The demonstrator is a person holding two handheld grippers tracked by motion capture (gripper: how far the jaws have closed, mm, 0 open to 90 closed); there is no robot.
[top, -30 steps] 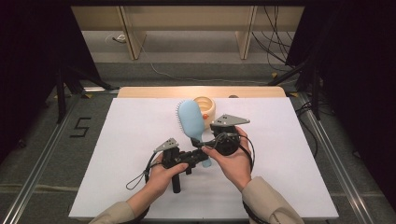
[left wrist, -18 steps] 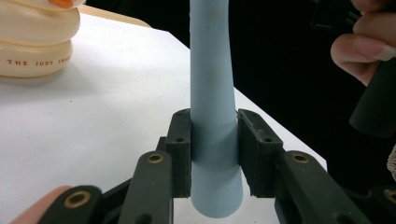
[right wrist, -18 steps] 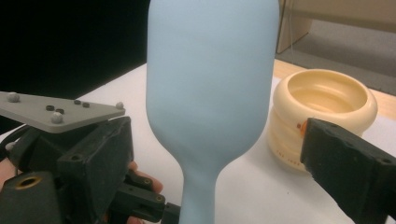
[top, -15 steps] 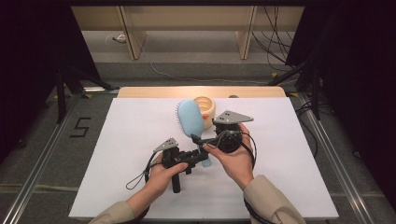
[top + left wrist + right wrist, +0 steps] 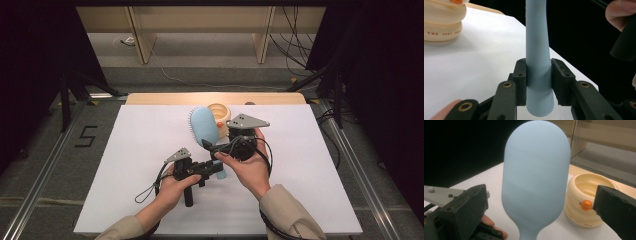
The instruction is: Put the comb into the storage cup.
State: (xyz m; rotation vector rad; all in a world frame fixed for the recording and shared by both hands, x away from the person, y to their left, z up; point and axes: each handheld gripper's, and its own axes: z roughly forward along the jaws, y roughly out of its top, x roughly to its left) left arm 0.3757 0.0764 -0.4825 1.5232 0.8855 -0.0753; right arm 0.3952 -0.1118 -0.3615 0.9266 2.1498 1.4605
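Note:
A light blue hairbrush (image 5: 204,127) lies with its head toward the far side of the white table. My left gripper (image 5: 216,170) is shut on its handle (image 5: 537,50) close to the end, one jaw pad on either side. My right gripper (image 5: 212,147) comes in from the right and is open. In the right gripper view the smooth back of the brush head (image 5: 536,175) stands ahead of that gripper (image 5: 540,195), between its wide-spread jaws and not touching either one. A cream jar (image 5: 218,112) with an orange knob (image 5: 586,205) stands just behind the brush.
The white sheet (image 5: 125,150) covers the table, and a wooden strip (image 5: 165,98) runs along its far edge. Black stand legs (image 5: 75,85) and cables (image 5: 320,75) are on the floor at both sides. Cream lettering side of the jar (image 5: 441,22) is near the left gripper.
My right gripper has shifted slightly away toward the far side, still open. The left gripper and the brush have hardly moved.

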